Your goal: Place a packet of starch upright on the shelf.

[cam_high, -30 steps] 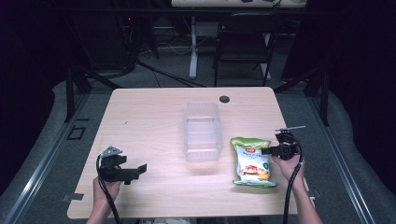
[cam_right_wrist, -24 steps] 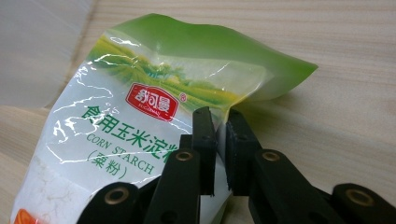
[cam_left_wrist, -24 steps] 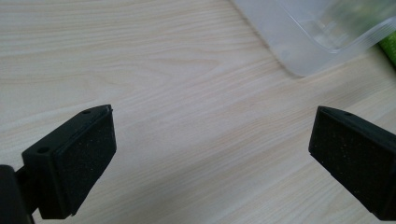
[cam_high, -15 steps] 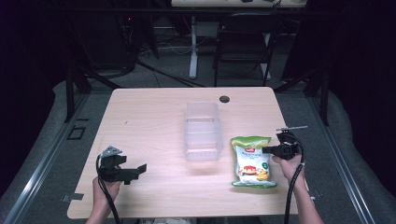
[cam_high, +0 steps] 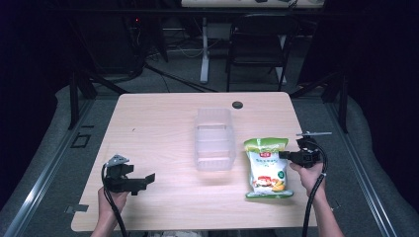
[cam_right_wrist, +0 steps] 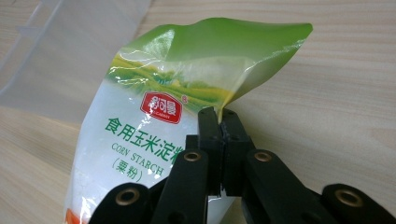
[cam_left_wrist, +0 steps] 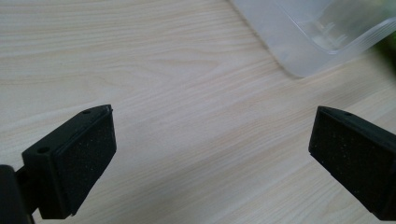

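A green and white corn starch bag [cam_high: 267, 168] lies flat on the wooden table [cam_high: 158, 123], right of a clear plastic box [cam_high: 214, 139]. My right gripper [cam_high: 285, 155] is shut on the bag's right edge near the green top. In the right gripper view the bag [cam_right_wrist: 154, 140] has its side seam pinched between the closed jaws of the right gripper [cam_right_wrist: 219, 116]. My left gripper [cam_high: 143, 180] rests low at the front left of the table, open and holding nothing. In the left gripper view its pads [cam_left_wrist: 79, 158] stand wide apart over bare wood, the clear box [cam_left_wrist: 322, 32] at upper right.
A small black round cap [cam_high: 237, 104] sits in the table near its far edge. Beyond the table stand a dark chair [cam_high: 257, 44] and table legs on a grey floor. Bare wood spans the left half of the table.
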### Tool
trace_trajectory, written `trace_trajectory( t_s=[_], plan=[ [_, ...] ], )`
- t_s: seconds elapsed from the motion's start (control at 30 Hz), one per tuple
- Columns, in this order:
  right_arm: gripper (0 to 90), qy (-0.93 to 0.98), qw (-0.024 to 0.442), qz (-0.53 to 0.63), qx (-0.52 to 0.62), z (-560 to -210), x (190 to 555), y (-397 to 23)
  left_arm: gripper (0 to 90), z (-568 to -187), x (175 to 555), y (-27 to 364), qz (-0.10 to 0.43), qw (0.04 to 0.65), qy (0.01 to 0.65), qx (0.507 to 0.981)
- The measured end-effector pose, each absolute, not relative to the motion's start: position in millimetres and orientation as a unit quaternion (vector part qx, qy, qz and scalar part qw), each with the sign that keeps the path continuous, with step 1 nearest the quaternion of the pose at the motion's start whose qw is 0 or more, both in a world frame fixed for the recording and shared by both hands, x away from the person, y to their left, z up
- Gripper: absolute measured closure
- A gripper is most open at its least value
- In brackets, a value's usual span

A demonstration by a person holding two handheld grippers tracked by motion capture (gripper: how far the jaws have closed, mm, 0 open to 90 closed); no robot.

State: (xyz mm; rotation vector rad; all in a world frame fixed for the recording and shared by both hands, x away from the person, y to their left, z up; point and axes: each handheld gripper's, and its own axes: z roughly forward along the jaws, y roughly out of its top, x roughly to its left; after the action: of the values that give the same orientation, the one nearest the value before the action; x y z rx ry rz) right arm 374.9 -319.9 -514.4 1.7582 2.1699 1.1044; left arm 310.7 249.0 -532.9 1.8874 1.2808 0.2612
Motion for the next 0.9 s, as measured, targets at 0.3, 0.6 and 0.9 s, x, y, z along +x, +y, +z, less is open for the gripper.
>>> trace_trajectory(
  t_s=[0.3, 0.6, 0.9],
  plan=[
    [89.8, 0.723, 0.084, 0.377, 0.573, -502.2, 369.3, -317.1, 0.9, -533.0, 310.8, 249.1, 0.104, 0.410, 0.509, 0.750],
    [90.0, 0.723, 0.097, 0.389, 0.562, -489.0, 363.3, -314.9, 0.9, -532.9, 310.7, 249.0, 0.104, 0.411, 0.509, 0.750],
    [90.0, 0.725, 0.114, 0.399, 0.550, -473.6, 355.1, -312.3, 0.9, -532.9, 310.8, 249.1, 0.104, 0.410, 0.508, 0.750]
  ],
)
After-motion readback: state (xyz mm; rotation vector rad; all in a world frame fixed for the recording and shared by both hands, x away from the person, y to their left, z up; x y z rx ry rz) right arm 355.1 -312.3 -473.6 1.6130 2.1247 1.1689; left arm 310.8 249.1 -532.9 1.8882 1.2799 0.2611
